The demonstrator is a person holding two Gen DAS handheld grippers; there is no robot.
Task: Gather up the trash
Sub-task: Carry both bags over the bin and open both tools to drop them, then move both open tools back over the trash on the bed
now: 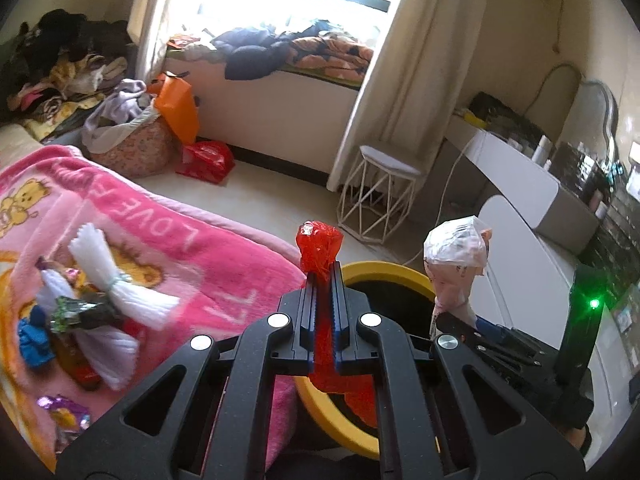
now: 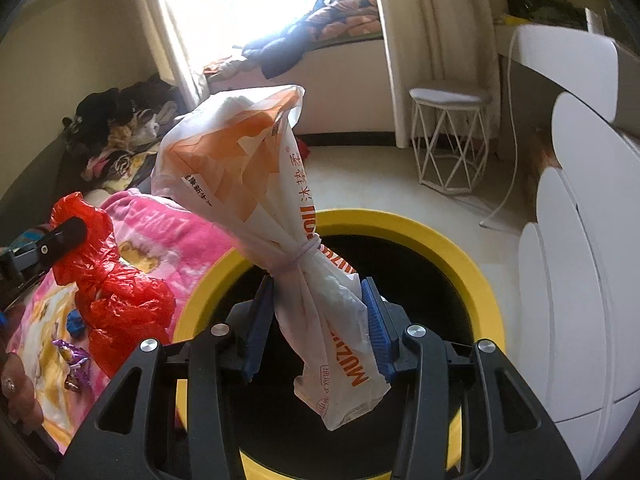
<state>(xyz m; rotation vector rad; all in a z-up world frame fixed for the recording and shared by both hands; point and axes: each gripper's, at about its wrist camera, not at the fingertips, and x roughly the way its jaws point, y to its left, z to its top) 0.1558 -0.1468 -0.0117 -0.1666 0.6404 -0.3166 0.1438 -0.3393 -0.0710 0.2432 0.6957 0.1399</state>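
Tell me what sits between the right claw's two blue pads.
The white and orange plastic bag, tied with a band, is clamped between the right claw pads, above the yellow-rimmed bin. The right wrist view shows it.

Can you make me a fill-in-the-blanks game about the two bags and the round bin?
1. The left gripper is shut on a crumpled ____ plastic bag.
2. The right gripper holds a white and orange plastic bag tied with a ____ band.
3. Under both bags stands a round black bin with a ____ rim.
4. The pink fleece blanket shows the word ____.

Missing words: red; rubber; yellow; LOVE
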